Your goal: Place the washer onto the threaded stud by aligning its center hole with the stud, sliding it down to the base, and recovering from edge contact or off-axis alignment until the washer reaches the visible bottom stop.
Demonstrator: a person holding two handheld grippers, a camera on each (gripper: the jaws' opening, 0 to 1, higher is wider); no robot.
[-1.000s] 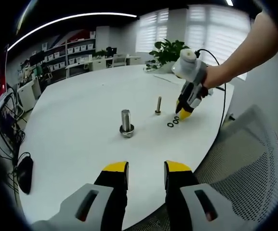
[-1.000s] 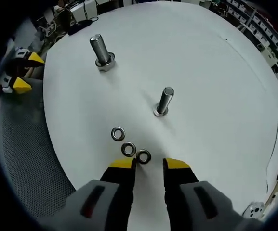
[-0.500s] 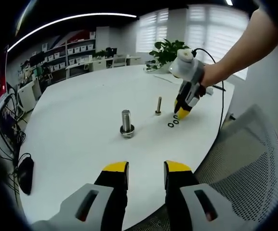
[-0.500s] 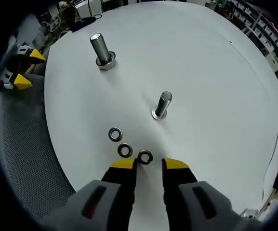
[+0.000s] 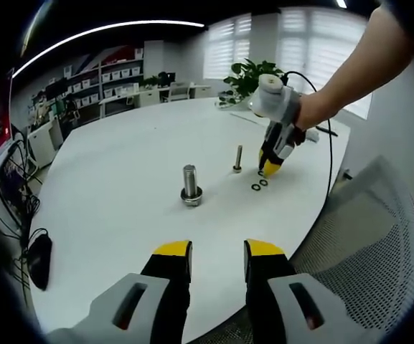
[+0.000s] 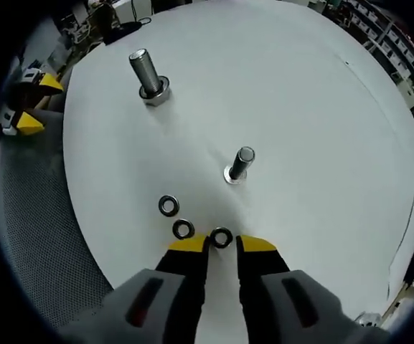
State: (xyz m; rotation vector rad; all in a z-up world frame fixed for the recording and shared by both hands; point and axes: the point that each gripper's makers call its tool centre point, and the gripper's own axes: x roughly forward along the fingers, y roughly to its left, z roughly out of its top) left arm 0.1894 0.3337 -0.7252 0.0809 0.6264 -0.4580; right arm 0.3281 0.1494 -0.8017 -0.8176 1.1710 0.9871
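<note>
Three dark washers lie in a row on the white table (image 6: 321, 129): one (image 6: 168, 206), one (image 6: 184, 229), and one (image 6: 222, 237) between the yellow tips of my right gripper (image 6: 222, 245). Its jaws stand narrowly apart on either side of that washer, low over the table. Just beyond stands the thin threaded stud (image 6: 241, 163), upright. In the left gripper view, my left gripper (image 5: 218, 251) is open and holds nothing, near the table's edge. The right gripper (image 5: 271, 169) shows there, tips down by two washers (image 5: 256, 187) beside the stud (image 5: 237, 159).
A thicker bolt with a nut at its base (image 6: 148, 73) (image 5: 191, 186) stands left of the stud. A mesh chair (image 5: 364, 236) sits by the table's edge. A black mouse (image 5: 37, 258) and cables lie at the left. A cable (image 5: 328, 143) trails from the right gripper.
My right gripper has crept forward so the nearest washer sits between its tips, and its jaws have narrowed. The left gripper has stayed put.
</note>
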